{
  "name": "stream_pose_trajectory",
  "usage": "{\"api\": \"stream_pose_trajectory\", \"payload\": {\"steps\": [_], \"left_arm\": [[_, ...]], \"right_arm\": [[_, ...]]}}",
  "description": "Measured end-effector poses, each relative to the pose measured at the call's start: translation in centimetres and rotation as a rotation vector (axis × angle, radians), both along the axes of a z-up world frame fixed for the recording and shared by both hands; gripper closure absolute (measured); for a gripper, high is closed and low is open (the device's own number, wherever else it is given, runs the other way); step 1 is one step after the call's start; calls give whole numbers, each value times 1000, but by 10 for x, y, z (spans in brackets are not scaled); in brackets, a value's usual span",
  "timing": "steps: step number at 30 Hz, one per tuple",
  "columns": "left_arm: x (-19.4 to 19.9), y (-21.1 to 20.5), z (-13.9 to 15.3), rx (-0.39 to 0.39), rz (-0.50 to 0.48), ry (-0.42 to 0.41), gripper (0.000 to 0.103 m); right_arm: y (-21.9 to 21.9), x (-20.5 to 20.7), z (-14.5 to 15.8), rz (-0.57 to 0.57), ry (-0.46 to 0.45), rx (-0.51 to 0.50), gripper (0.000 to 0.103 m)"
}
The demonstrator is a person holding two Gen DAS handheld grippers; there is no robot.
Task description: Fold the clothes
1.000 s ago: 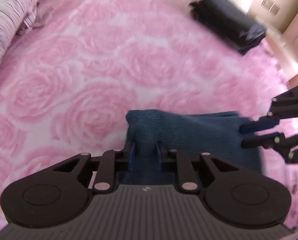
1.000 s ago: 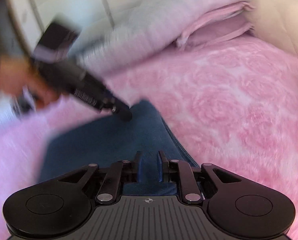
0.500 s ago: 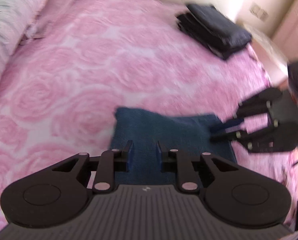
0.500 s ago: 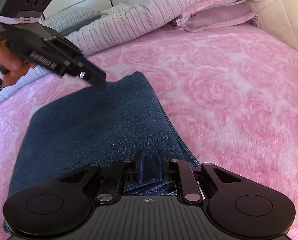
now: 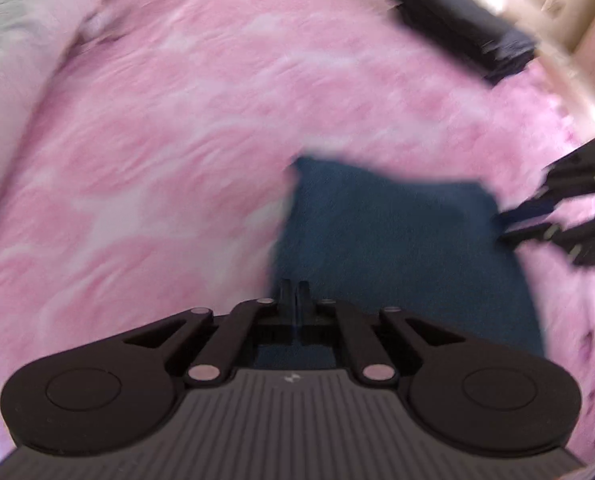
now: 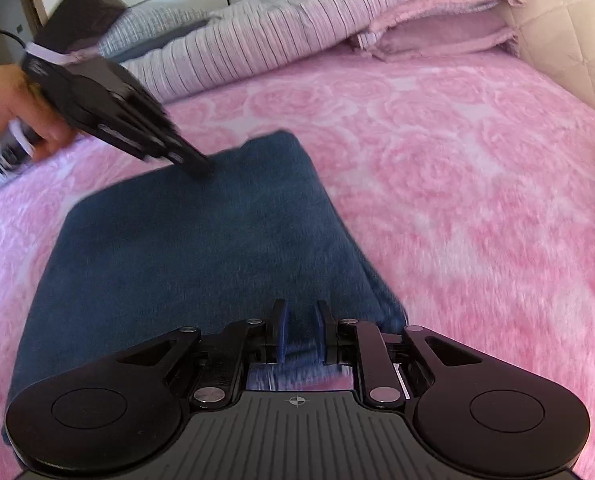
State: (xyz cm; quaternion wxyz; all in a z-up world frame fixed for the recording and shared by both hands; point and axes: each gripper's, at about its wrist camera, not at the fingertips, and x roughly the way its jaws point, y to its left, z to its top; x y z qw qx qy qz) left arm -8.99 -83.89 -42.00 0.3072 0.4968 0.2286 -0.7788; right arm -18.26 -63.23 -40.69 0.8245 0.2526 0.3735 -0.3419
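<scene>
A folded blue garment [image 6: 193,256] lies flat on the pink rose blanket [image 6: 457,184], near its front edge. The left gripper [image 6: 195,166] tips down onto the garment's far-left corner, fingers pressed together; motion blur hides whether any cloth is caught. The right gripper [image 6: 300,330] sits at the near right edge with fingers spread, cloth between them. Dark folded clothes [image 5: 465,28] rest by the blanket's far-right corner.

Bare pink blanket [image 6: 477,184] right of folded jeans [image 6: 201,236]; pillows [image 6: 297,32] block beyond.
</scene>
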Motion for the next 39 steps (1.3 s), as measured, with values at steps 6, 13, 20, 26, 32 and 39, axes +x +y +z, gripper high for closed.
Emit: {"api": "stream_pose_trajectory", "payload": {"steps": [6, 13, 20, 26, 32, 39], "left_arm": [[68, 44, 28, -41, 138, -84, 79], [82, 141, 16, -112, -13, -243, 62], [98, 206, -4, -135, -36, -180, 59], [110, 251, -4, -228, -88, -174, 49], [113, 270, 9, -235, -91, -107, 49], [90, 270, 23, -216, -68, -13, 49]], "right_arm": [[31, 2, 26, -9, -59, 62, 81], [145, 64, 32, 317, -5, 4, 40], [274, 148, -21, 695, 399, -472, 38], [275, 173, -58, 672, 629, -622, 40], [267, 131, -21, 712, 641, -619, 81], [227, -15, -6, 751, 875, -607, 80]]}}
